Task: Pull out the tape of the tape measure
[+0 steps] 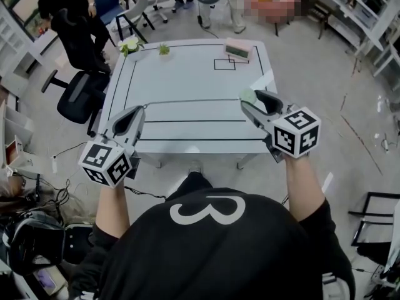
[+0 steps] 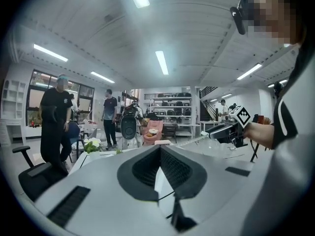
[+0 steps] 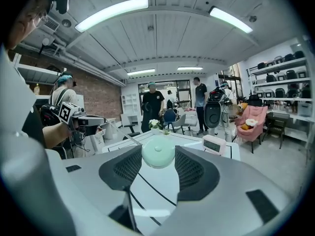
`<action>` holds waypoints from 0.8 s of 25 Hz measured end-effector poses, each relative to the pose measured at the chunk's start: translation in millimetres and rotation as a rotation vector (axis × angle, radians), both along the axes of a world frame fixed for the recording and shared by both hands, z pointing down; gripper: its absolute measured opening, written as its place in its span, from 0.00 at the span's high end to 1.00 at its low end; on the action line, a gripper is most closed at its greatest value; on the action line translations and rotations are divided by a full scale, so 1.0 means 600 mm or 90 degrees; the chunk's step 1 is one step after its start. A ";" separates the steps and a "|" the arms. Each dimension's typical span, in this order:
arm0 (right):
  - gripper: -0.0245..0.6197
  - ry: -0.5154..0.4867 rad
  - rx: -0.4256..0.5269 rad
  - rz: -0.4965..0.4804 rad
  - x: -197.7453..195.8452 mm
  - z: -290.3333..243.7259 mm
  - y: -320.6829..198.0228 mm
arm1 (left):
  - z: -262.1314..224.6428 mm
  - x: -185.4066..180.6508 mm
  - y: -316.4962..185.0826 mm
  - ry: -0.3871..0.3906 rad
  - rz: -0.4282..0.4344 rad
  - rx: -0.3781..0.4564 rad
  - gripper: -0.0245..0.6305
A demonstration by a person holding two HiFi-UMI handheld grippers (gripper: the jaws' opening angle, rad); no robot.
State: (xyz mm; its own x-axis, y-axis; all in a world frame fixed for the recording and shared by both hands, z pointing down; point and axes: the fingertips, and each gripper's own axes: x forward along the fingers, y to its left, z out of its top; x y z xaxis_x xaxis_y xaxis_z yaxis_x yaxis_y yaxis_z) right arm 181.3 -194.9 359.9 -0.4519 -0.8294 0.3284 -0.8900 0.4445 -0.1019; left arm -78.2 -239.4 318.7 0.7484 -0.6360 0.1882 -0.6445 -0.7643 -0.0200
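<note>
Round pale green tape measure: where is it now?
Head view, right side: tape measure clamped in the right hand-held gripper over the white table's near half, tape stretched across to the left hand-held gripper.

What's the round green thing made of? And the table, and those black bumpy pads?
Tape measure: probably plastic; its mint-green case is smooth with a soft shine.
Table: white and matte with black lines, maybe laminate or painted board; hard to tell.
Pads: dark and finely ribbed, likely rubber or soft plastic.
</note>
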 end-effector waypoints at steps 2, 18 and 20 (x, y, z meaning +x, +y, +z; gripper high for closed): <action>0.62 -0.002 -0.004 -0.001 -0.005 0.008 -0.021 | 0.006 0.005 -0.023 0.002 0.010 -0.007 0.96; 0.62 0.021 -0.095 -0.007 -0.046 0.108 -0.162 | 0.122 0.046 -0.162 -0.010 0.075 -0.116 0.96; 0.62 0.023 -0.110 -0.008 -0.048 0.128 -0.175 | 0.142 0.055 -0.170 -0.016 0.082 -0.131 0.96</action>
State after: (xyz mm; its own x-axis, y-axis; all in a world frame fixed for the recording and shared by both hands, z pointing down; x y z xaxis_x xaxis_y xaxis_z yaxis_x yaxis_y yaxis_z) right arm 152.5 -299.6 437.0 -0.4472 -0.7539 0.4813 -0.8889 0.4344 -0.1455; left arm -45.1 -341.4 403.8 0.8145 -0.4814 0.3239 -0.5424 -0.8300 0.1302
